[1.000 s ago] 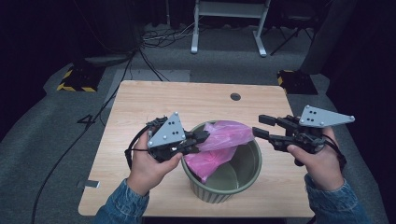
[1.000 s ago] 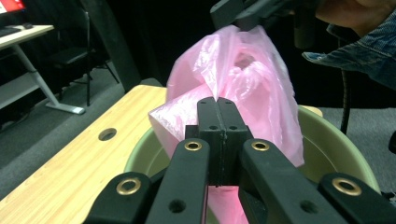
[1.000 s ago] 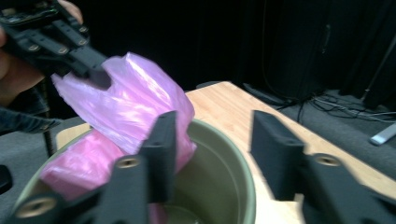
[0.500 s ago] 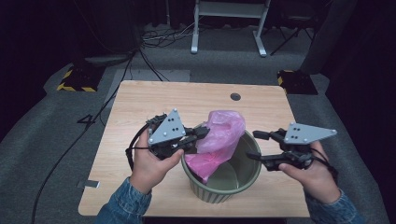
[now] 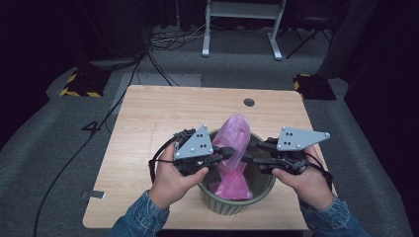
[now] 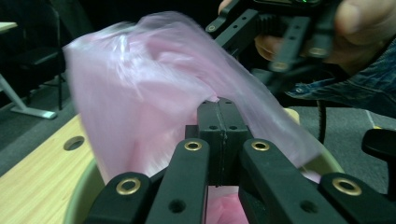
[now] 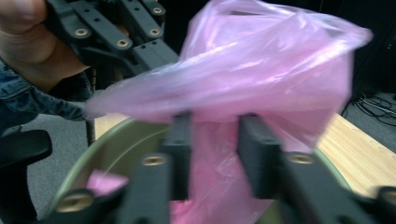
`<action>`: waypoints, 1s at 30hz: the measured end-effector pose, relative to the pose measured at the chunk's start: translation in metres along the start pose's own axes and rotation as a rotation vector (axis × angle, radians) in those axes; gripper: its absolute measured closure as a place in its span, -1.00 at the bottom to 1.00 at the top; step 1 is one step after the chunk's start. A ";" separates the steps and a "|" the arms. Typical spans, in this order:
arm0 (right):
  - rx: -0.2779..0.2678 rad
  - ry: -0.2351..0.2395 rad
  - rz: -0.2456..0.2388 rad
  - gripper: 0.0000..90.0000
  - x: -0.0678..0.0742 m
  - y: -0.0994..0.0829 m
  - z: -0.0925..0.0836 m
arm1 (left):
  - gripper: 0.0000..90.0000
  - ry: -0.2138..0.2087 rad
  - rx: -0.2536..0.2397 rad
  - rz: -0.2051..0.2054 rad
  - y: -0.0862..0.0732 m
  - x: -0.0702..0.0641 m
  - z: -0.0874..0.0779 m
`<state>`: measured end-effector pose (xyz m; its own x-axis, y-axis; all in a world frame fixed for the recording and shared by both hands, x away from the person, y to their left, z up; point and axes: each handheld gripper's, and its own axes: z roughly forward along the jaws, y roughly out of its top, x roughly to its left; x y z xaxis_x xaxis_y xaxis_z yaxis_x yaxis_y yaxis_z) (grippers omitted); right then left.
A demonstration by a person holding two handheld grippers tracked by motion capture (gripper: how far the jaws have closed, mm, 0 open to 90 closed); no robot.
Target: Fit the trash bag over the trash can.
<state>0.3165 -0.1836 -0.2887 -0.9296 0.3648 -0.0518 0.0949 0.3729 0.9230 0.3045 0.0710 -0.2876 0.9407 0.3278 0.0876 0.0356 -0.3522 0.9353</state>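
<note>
Bag (image 5: 236, 148) bottom hidden inside bin (image 5: 257, 190); film blurred in both gripper views. Pink, thin, crumpled, rising from bin between both grippers. Left gripper (image 6: 218, 109) clamped on bag's edge, seen plainly in own view. Right gripper (image 7: 215, 135) jaws just closing, bag film between, gap visible; from high view, contact unclear.

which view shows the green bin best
The high view: the whole bin shows on the table. The left gripper view has only blurred rim; the right gripper view has part of rim and inner wall.
</note>
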 end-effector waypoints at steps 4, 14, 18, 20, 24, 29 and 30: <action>-0.002 0.019 0.006 0.98 -0.001 0.001 -0.001 | 1.00 -0.014 0.001 0.001 -0.001 -0.001 0.002; -0.027 0.059 -0.049 0.21 0.007 0.001 -0.001 | 1.00 -0.013 0.019 0.011 -0.001 -0.004 0.009; -0.020 0.073 -0.066 0.45 0.011 0.004 -0.002 | 1.00 -0.008 0.018 0.012 -0.001 -0.002 0.007; -0.018 0.035 -0.081 0.95 0.009 0.004 -0.008 | 1.00 0.018 0.012 0.007 -0.002 -0.001 0.002; -0.026 0.020 -0.027 1.00 0.000 0.000 -0.020 | 1.00 0.056 -0.009 -0.018 -0.005 0.006 -0.010; -0.004 -0.025 -0.003 1.00 -0.007 -0.006 -0.033 | 1.00 0.093 -0.006 -0.024 -0.009 0.010 -0.021; 0.001 -0.034 -0.003 1.00 -0.009 -0.006 -0.037 | 1.00 0.101 -0.005 -0.026 -0.010 0.011 -0.024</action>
<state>0.3113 -0.2205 -0.2800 -0.9173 0.3925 -0.0670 0.0929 0.3747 0.9225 0.3065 0.0987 -0.2875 0.9007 0.4234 0.0976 0.0572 -0.3381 0.9394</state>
